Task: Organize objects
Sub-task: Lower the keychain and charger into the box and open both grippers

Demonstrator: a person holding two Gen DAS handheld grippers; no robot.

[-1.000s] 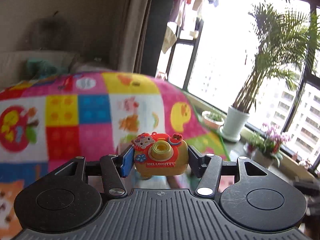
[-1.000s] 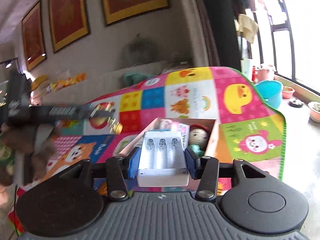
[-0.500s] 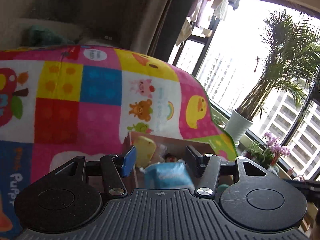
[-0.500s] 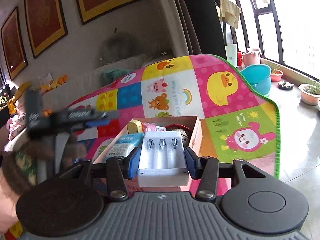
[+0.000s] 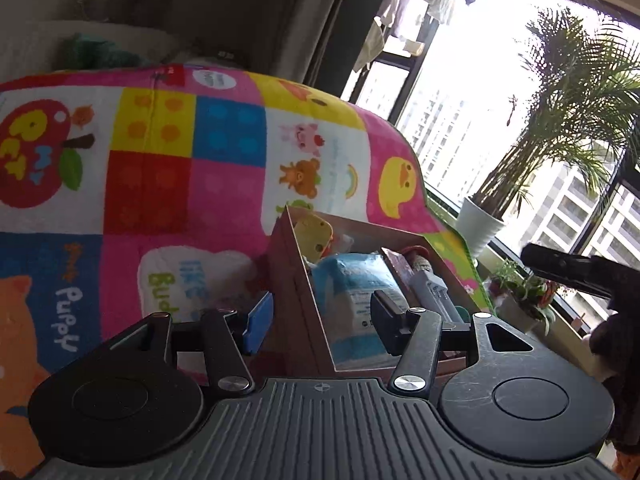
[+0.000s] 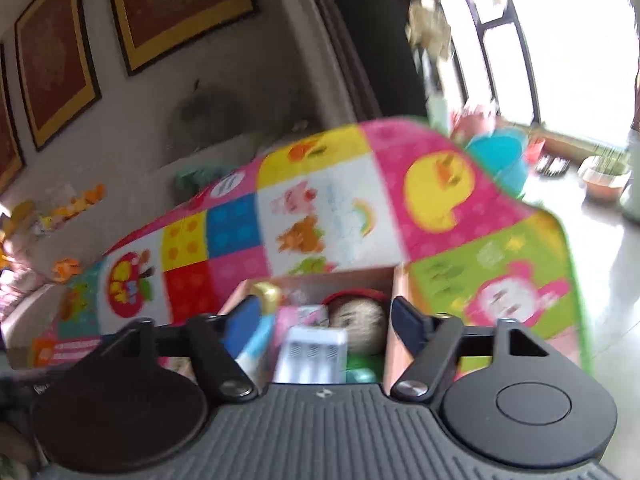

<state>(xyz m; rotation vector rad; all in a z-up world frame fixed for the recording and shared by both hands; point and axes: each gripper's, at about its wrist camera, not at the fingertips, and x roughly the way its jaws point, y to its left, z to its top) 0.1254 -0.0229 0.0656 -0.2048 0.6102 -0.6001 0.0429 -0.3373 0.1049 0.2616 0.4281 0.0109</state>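
Note:
An open cardboard box (image 5: 296, 280) stands on the patchwork play mat (image 5: 160, 184), holding a yellow toy (image 5: 316, 232), a blue tissue pack (image 5: 352, 280) and a white battery charger (image 5: 432, 292). My left gripper (image 5: 322, 318) is open and empty, straddling the box's near left wall. Over the box (image 6: 394, 300), my right gripper (image 6: 324, 320) has its jaws opening. The white charger (image 6: 312, 354) lies blurred between them, free of both pads. A brown ball (image 6: 358, 316) and a pink pack (image 6: 304, 314) lie behind the charger.
The other gripper's black body (image 5: 568, 268) reaches in from the right. A potted palm (image 5: 480, 224) and small plants stand by the window. A blue tub (image 6: 496, 156) sits past the mat's far corner. Framed pictures hang on the wall.
The left gripper no longer holds the orange toy camera and has sunk to the box. The right gripper moved over the box, spread its jaws and let the white charger drop.

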